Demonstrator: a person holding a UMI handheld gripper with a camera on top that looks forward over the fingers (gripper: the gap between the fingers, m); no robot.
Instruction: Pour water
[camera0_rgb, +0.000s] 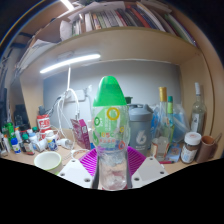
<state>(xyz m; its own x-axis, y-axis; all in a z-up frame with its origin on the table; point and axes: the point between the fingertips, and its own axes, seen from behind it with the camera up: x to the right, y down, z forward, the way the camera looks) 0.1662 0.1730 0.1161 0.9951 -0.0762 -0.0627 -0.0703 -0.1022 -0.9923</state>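
1. On our left we see a small green cup (47, 160) on the desk (30, 170). It sits off to the side of the fingers and a little ahead of them. We think this may be where the water goes, but we cannot be sure.
2. Behind the cup stands a row of little bottles (20, 138), near the wall.
3. In the middle is our bottle (110, 135). It has a green cap (110, 92) and a clear body with pictures on it. It stands straight up, with its long way running from the fingers up to the cap.
4. Our gripper (112, 165) has its two fingers on either side of the bottle's lower part. The purple pads (90, 161) press against it, so we are pinching the bottle.
5. On our right we see a grey pot (140, 125), some tall glass bottles (165, 115) and a jar (190, 147). They are close beside our bottle.
6. To pour, we think the bottle must tip to the left, toward the cup, and the cap may need to come off first.
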